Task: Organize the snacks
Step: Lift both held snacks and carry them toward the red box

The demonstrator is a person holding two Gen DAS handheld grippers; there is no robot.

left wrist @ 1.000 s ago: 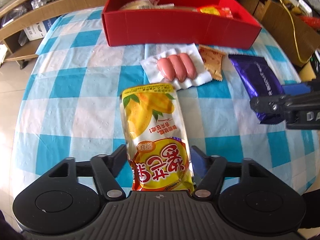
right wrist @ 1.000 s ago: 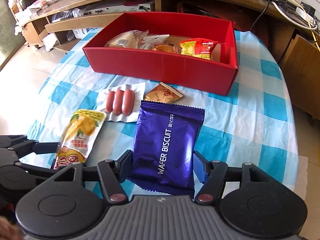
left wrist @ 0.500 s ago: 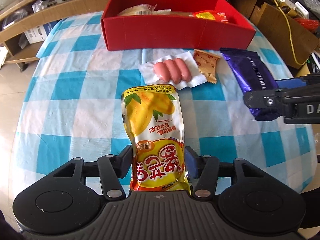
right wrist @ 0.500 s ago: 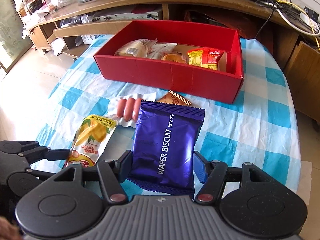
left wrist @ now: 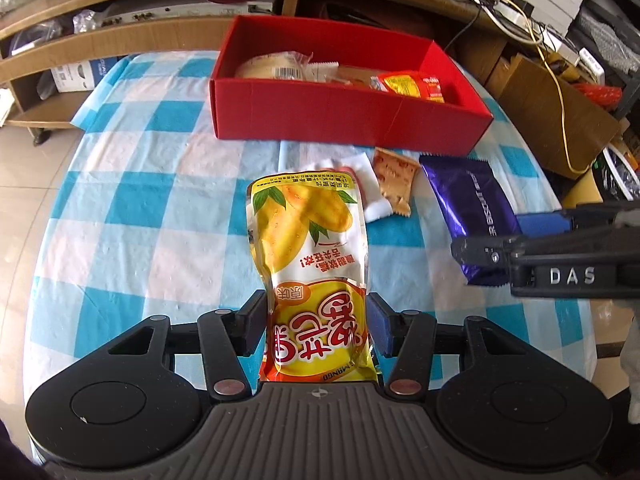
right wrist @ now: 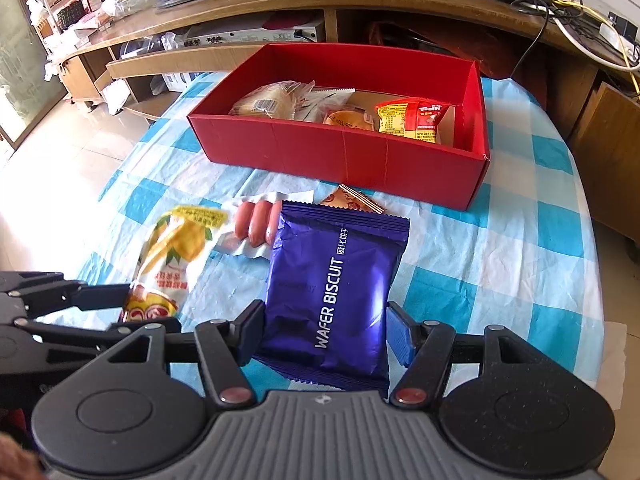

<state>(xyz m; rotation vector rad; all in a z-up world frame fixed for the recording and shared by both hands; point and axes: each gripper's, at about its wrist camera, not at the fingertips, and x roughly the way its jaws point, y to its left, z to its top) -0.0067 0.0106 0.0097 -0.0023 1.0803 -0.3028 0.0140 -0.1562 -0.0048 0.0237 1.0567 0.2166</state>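
My left gripper [left wrist: 318, 322] is shut on a yellow mango snack pouch [left wrist: 308, 240] and holds it lifted above the checked tablecloth. My right gripper [right wrist: 326, 330] is shut on a purple wafer biscuit pack [right wrist: 336, 280], also lifted. The red box [right wrist: 340, 152] stands at the far side and holds several snacks. A sausage pack [right wrist: 256, 224] and a small orange cracker packet [left wrist: 394, 176] lie on the cloth in front of the box. The mango pouch [right wrist: 176, 252] and the left gripper show at the left of the right wrist view; the wafer pack [left wrist: 472, 208] shows in the left wrist view.
The round table has a blue and white checked cloth [left wrist: 140, 200]. Wooden shelving [right wrist: 240, 12] with cables and clutter runs behind the table. A cardboard box [left wrist: 556, 104] stands to the right of the table. Tiled floor lies to the left.
Both grippers have risen and tilted up with their packs. The left jaws closed in on the mango pouch. The box interior shows more now.
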